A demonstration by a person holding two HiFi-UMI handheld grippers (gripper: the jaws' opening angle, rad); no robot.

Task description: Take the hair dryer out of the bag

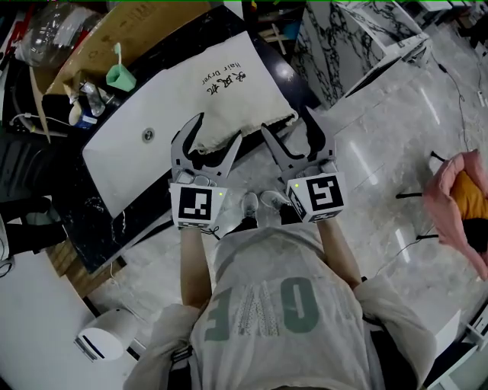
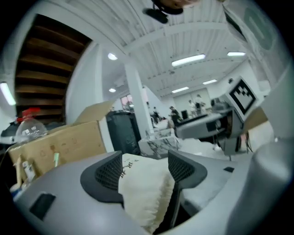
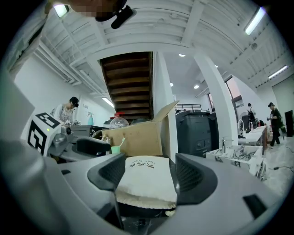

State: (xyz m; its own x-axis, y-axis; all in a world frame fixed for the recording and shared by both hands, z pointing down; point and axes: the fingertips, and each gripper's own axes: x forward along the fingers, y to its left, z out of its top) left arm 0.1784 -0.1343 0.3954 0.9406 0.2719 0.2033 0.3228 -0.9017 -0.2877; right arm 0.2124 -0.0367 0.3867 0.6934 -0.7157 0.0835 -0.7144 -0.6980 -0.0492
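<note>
Fingers [image 2: 108, 176] (both pairs, apart) astride bag [image 1: 236, 91]

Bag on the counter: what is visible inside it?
Nothing inside shows. Only the cream cloth of the bag and its printed label are visible; the cloth covers any contents, so no hair dryer can be seen.

pale marble floor [image 1: 396, 171], black counter [image 1: 82, 222], cardboard box [image 1: 145, 19], strip lights [image 2: 188, 59] overhead.
</note>
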